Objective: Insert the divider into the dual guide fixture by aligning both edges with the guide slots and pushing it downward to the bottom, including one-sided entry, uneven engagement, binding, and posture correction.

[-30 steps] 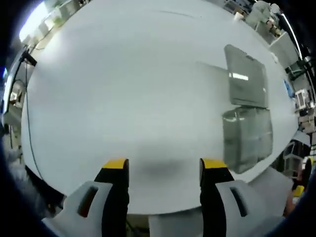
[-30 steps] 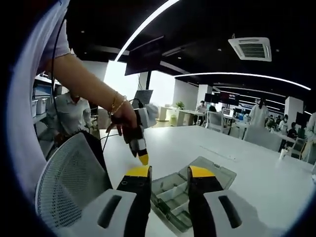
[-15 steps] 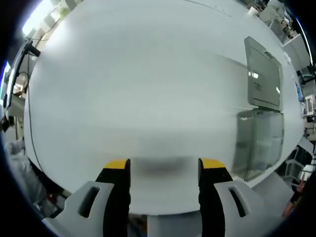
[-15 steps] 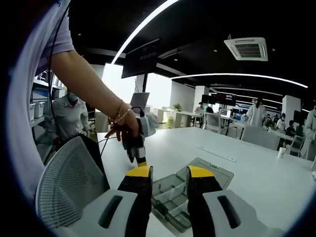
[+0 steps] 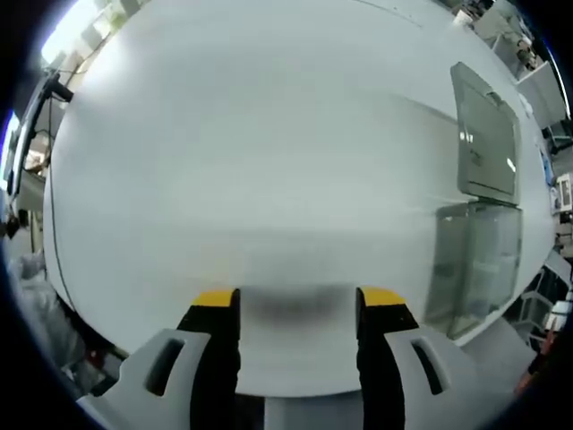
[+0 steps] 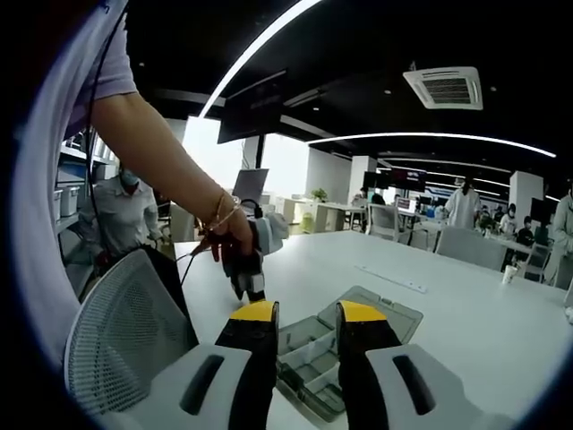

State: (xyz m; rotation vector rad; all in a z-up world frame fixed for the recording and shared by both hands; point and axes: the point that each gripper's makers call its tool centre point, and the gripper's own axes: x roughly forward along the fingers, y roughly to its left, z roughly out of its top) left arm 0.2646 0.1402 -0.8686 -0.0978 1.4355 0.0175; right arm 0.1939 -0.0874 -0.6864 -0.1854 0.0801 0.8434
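Here the person is standing at a white table (image 6: 466, 313) with a two-jaw gripper in each hand. The left gripper (image 5: 297, 300) is hovering over the bare tabletop (image 5: 269, 161), its yellow-tipped jaws spread apart and gripping nothing. In the right gripper view that same left gripper (image 6: 249, 279) is pointing down at the table near its near edge, with the person's hand (image 6: 228, 237) wrapped around it. The right gripper (image 6: 307, 313) is holding its jaws parted by a narrow gap, with nothing between them. The clear plastic compartment box (image 6: 322, 354) is lying open close to the table's near edge, its lid (image 5: 486, 134) folded back flat beside the tray (image 5: 474, 269). Thin partitions are showing inside the tray; I cannot tell which is the divider. A mesh chair back (image 6: 125, 331) is standing off the table's left corner.
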